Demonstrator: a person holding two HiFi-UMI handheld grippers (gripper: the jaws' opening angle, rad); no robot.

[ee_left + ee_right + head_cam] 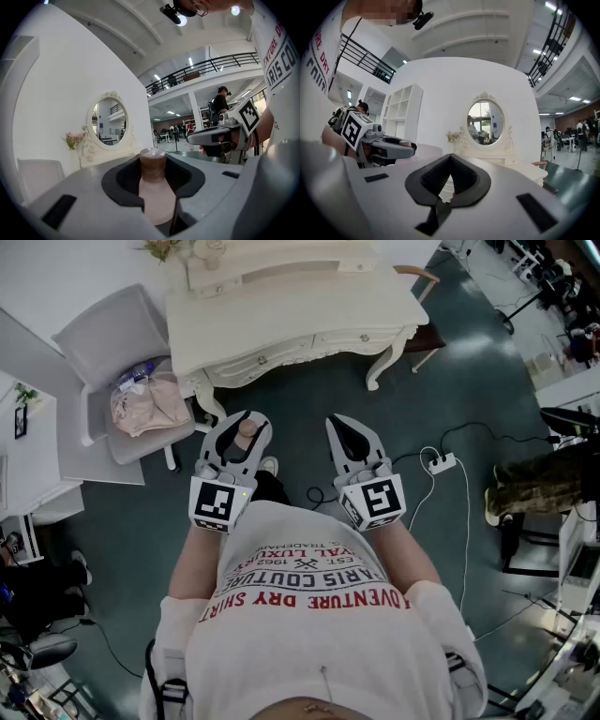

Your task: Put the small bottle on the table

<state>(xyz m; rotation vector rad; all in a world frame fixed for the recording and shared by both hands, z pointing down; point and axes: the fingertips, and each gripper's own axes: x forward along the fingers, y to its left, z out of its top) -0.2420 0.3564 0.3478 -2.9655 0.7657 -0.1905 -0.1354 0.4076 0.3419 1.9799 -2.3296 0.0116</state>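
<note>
A small pale-pink bottle with a brown cap (153, 185) stands upright between the jaws of my left gripper (154, 180), which is shut on its body. In the head view the bottle (245, 432) pokes up between the left gripper's (234, 448) fingers, held above the floor in front of the cream dressing table (300, 320). My right gripper (352, 448) hovers beside it, jaws shut with nothing between them. In the right gripper view the right gripper (450, 180) points at the table's oval mirror (485, 123), and the left gripper (386, 145) shows at the left.
A grey chair (112, 381) with a pink bundle on its seat stands left of the table. A white power strip (441, 463) and cables lie on the dark floor at right. Flowers (74, 139) sit on the tabletop by the mirror (108, 123).
</note>
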